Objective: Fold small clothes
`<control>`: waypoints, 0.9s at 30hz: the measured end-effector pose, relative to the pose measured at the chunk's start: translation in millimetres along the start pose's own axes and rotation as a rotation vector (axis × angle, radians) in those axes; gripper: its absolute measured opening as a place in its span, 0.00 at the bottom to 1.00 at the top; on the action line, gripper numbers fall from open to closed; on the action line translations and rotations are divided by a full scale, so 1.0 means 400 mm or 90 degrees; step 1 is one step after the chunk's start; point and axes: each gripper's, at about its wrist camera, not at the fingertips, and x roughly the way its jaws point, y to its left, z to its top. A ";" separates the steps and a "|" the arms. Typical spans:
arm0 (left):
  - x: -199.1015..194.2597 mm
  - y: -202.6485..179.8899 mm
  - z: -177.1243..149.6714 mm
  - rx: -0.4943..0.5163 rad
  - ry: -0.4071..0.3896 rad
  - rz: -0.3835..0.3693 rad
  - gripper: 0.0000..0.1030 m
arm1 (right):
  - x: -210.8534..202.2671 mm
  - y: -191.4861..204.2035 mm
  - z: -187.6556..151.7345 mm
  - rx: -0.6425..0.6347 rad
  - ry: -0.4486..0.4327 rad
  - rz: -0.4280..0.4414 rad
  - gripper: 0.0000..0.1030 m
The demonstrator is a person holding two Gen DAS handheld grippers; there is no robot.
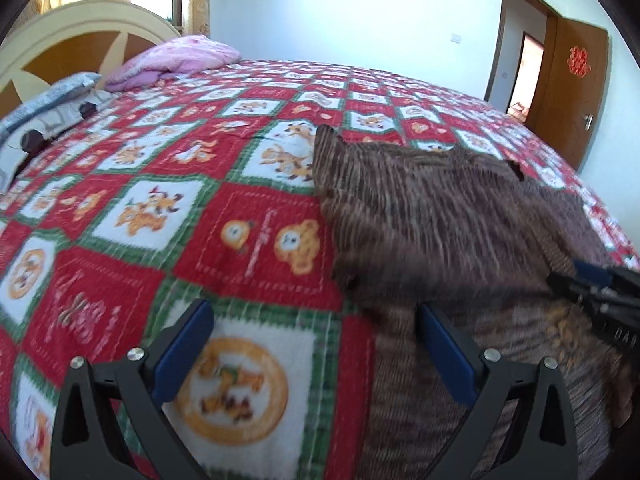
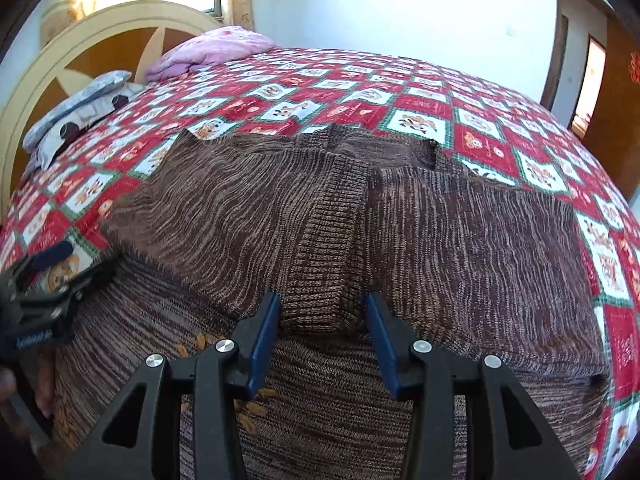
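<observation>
Sweater (image 2: pixel 440 240) is laid flat on the quilt (image 1: pixel 160 216), part-folded: both side panels are seen turned in over the body, and a ribbed strip (image 2: pixel 324 248) (prob. a cuff or sleeve end) is laid down the middle.

Key relation: the ribbed strip is found straight ahead of the R gripper (image 2: pixel 323 320), its near end lying just beyond and between the two blue pads (image 2: pixel 264 332). The strip's long axis is run away from the gripper toward the far hem, roughly in line w/ the fingers. Jaws are held apart, wider than the strip, nothing clamped; whether the pads touch the knit can't be told.

L gripper (image 1: pixel 316 344) is placed at the sweater's left edge: one pad (image 1: pixel 444 352) is over the knit, the other over bare quilt, so the edge runs between them. Jaws are spread wide, nothing gripped. In the R view the L gripper (image 2: pixel 48 280) is seen at that same left side, low.

Sweater's long axis, as judged from both views, is run from the near edge (by the grippers) toward the far edge, where a pointed corner (image 1: pixel 326 132) is lifted slightly off the quilt. Which end is neck vs. hem is not settled by the frames.

R gripper is judged nearer the strip; L is judged better set for the left edge.

Judgement: next fold is likely made along the long axis or near end over far.
</observation>
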 end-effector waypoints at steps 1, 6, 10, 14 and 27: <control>-0.010 0.002 -0.006 -0.001 -0.011 -0.003 1.00 | 0.000 -0.004 0.001 0.006 -0.002 0.004 0.45; -0.018 0.010 -0.019 -0.010 -0.006 0.014 1.00 | -0.038 -0.016 -0.013 0.030 -0.016 0.015 0.50; -0.027 0.000 -0.026 -0.007 -0.014 0.069 1.00 | -0.084 -0.025 -0.046 0.032 -0.018 0.009 0.51; -0.038 0.014 -0.037 -0.023 -0.019 0.067 1.00 | -0.094 -0.032 -0.097 0.008 0.008 -0.004 0.51; -0.089 -0.004 -0.077 -0.011 -0.014 0.058 1.00 | -0.123 -0.080 -0.155 0.021 -0.015 0.003 0.69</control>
